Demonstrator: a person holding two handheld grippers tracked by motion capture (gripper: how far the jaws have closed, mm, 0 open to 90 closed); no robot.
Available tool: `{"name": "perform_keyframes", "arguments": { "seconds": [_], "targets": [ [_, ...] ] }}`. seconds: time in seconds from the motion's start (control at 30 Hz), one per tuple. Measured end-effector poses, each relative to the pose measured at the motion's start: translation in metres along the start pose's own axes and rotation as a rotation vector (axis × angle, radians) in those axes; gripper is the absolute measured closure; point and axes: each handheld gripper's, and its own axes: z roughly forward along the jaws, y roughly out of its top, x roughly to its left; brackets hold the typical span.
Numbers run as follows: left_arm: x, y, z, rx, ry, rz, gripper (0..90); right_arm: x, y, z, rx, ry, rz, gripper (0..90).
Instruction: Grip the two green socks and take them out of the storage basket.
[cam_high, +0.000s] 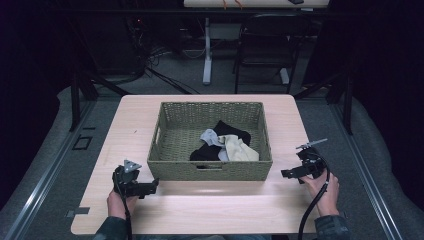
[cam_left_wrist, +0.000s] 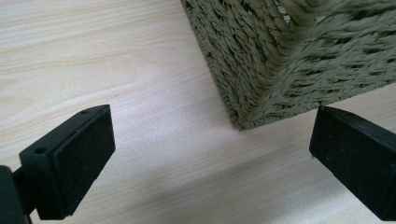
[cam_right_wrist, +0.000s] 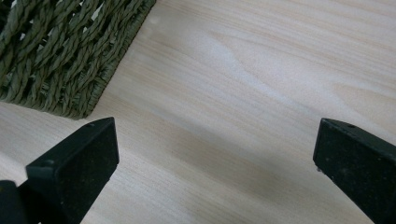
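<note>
A woven green basket (cam_high: 210, 169) stands in the middle of the light wooden table (cam_high: 200, 205). Inside it lie crumpled cloths: a black one (cam_high: 231, 131), a grey one (cam_high: 210, 137) and a pale yellow one (cam_high: 238, 148). My left gripper (cam_high: 153, 185) rests near the basket's front left corner (cam_left_wrist: 243, 122), open, with bare wood between its jaws. My right gripper (cam_high: 285, 174) sits by the front right corner (cam_right_wrist: 81, 109), also open and holding nothing. In each gripper view the two black pads (cam_left_wrist: 81, 154) (cam_right_wrist: 77, 163) stand wide apart over the tabletop.
A hand (cam_high: 325, 192) holds each gripper at the table's near edge. Behind the table stand a black chair (cam_high: 265, 45) and a white desk leg (cam_high: 207, 50) on grey floor. Bare wood runs along the basket's front and both sides.
</note>
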Motion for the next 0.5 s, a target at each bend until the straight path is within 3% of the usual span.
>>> {"name": "perform_keyframes", "arguments": {
  "seconds": [0.1,0.13,0.3,0.37,0.43,0.47,0.5],
  "targets": [
    [0.001,0.0,-0.001,0.002,-0.01,-0.008,0.1,0.001,0.0,0.001,-0.002,0.0,0.015,0.0],
    [0.002,0.0,-0.002,0.001,-0.012,-0.016,0.1,0.0,0.001,0.0,0.024,0.005,0.003,0.0],
    [0.001,-0.002,-0.007,0.004,-0.026,-0.026,0.1,0.0,0.003,-0.001,0.042,-0.011,-0.005,0.0],
    [-0.003,-0.004,-0.01,0.005,-0.038,-0.007,0.0,-0.002,0.005,-0.007,0.05,0.013,0.008,0.0],
    [-0.004,-0.005,-0.01,0.002,-0.041,-0.002,0.0,-0.002,0.006,-0.01,0.027,0.017,0.013,0.0],
    [-0.005,-0.005,-0.011,0.004,-0.035,0.0,0.0,-0.002,0.008,-0.016,0.008,0.05,0.02,0.0],
    [-0.005,-0.005,-0.011,0.004,-0.035,0.0,0.0,-0.002,0.008,-0.016,0.008,0.05,0.02,0.0]
  ]
}}
